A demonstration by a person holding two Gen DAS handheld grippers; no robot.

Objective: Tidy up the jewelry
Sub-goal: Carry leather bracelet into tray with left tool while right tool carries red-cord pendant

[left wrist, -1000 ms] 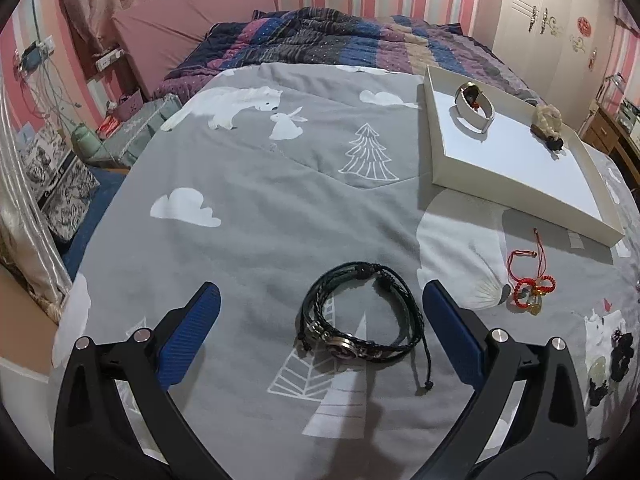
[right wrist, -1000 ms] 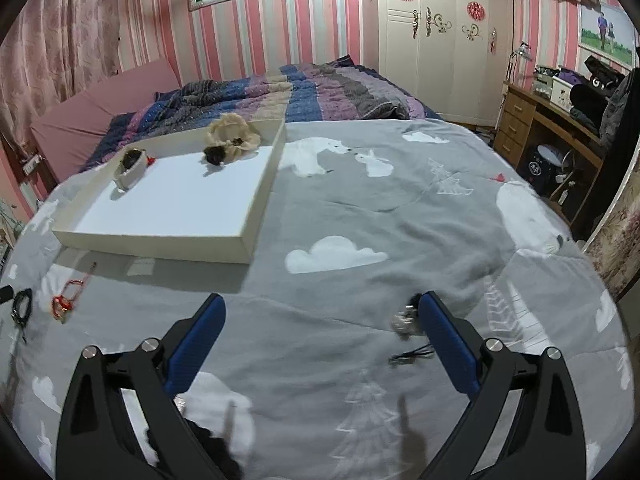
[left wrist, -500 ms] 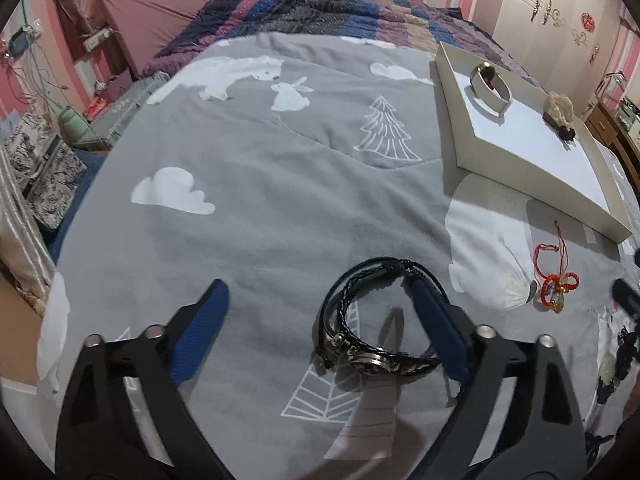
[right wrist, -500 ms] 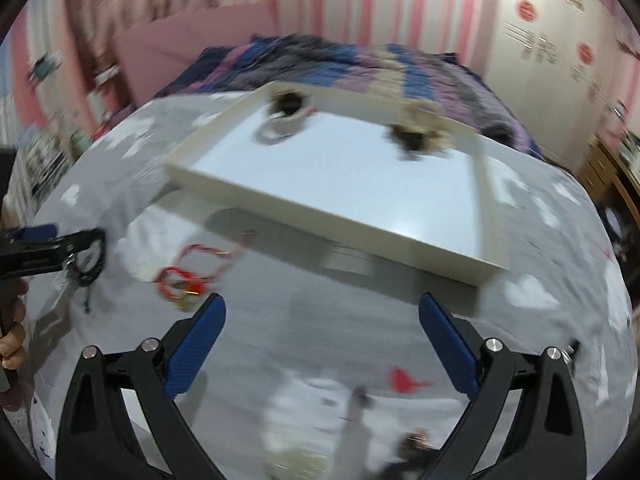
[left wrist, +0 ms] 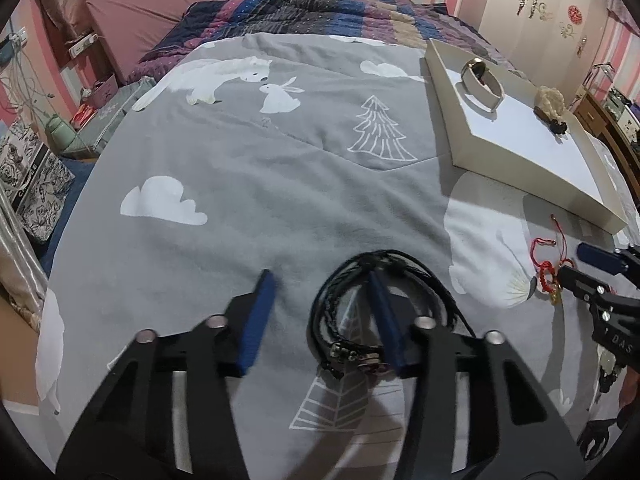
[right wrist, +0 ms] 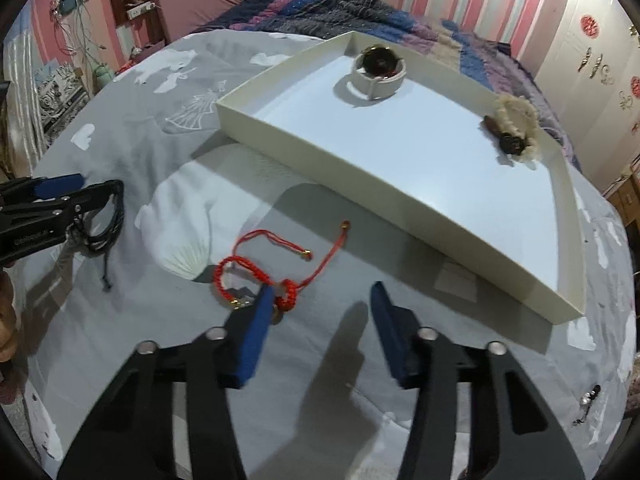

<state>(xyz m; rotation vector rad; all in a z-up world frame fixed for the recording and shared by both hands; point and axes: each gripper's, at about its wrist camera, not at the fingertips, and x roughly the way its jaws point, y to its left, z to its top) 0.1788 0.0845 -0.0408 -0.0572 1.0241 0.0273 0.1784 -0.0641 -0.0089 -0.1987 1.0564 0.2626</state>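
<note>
Here my left gripper [left wrist: 322, 286], jaws just narrowed, threads one finger through the black bracelet [left wrist: 380, 312] to hook it; my right gripper [right wrist: 320, 300], likewise half-closed and empty, nears the red bracelet [right wrist: 256, 276].

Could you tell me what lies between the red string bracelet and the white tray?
Only bare grey blanket; the right wrist view shows nothing lying between the red string bracelet and the white tray.
</note>
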